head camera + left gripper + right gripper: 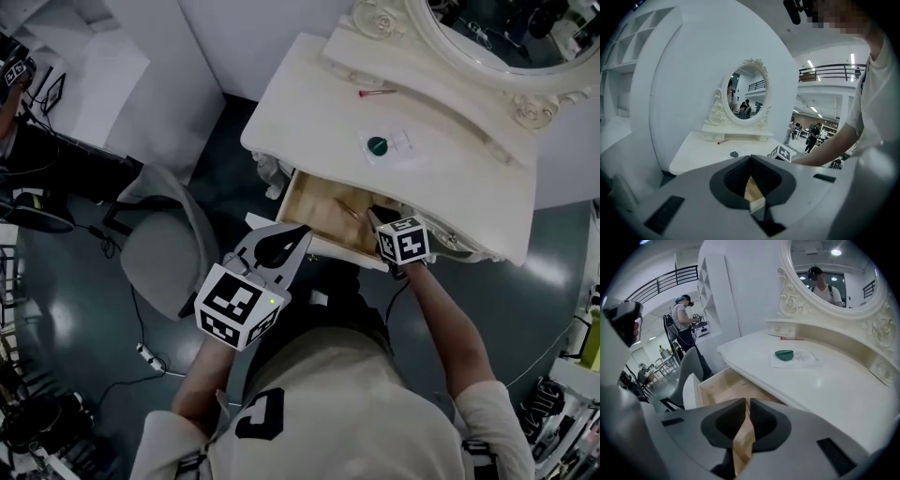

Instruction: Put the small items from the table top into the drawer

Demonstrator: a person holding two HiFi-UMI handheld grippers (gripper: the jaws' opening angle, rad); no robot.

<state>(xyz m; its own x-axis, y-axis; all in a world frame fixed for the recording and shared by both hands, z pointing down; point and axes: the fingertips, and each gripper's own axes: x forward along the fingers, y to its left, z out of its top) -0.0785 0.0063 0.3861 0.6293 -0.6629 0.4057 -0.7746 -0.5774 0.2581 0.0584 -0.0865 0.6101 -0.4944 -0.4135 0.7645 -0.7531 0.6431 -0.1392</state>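
Jaws of the left gripper (750, 156) are clenched, empty; the right gripper (747, 400) has its jaws a slit apart, empty, over the open drawer (319, 202). Beyond, on the white table (825, 390), a green item (784, 354) lies on paper (807, 357) and a red stick (791, 338) by the mirror (834, 277). Grey chair (164, 244), dark floor (84, 319).

The drawer (323, 211) stands open at the bench's (450, 187) near edge. A small round item (377, 145) lies on a sheet (403, 142) mid-bench, with a pen (375, 92) farther back, before the mirror (506, 33). A chair (164, 248) stands left.
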